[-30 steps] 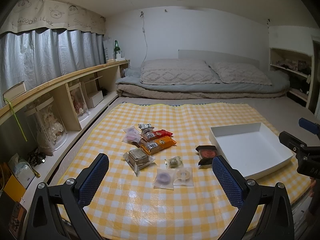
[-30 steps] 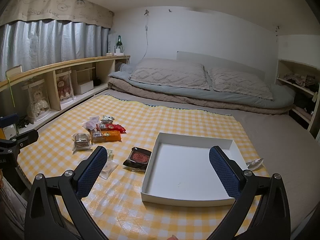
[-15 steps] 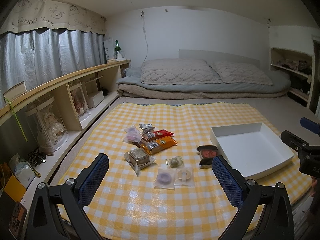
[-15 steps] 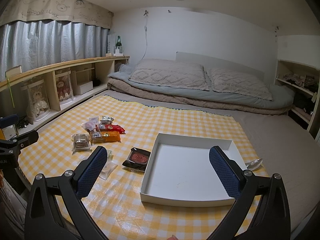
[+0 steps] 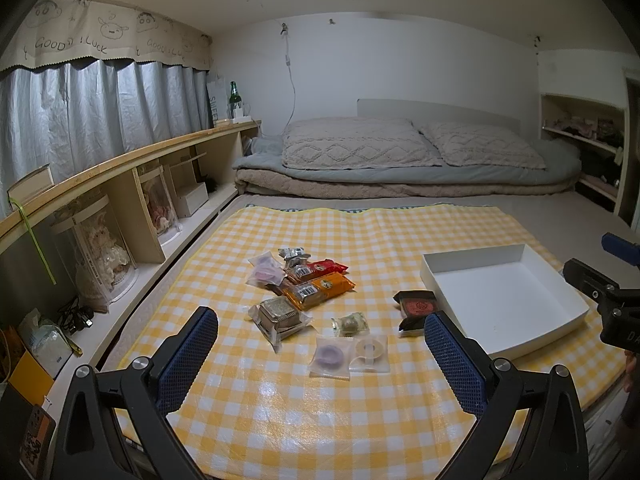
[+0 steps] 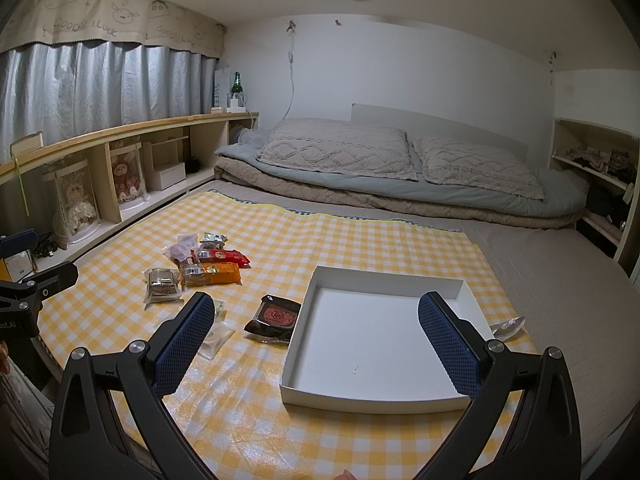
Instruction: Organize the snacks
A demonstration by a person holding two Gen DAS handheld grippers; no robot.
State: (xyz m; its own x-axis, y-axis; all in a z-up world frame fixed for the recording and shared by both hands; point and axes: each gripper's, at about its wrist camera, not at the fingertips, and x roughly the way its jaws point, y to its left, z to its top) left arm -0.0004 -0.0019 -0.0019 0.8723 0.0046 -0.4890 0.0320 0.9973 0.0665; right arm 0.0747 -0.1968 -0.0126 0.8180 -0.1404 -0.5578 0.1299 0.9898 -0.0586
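Both the left gripper (image 5: 320, 354) and right gripper (image 6: 316, 336) hang spread wide, holding nothing; snack packets (image 5: 316, 290) lie left of the white tray (image 6: 380, 344).

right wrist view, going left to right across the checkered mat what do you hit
brown snack in clear wrap → orange packet → black packet with red circle → white tray → small clear wrapper off the tray's right edge
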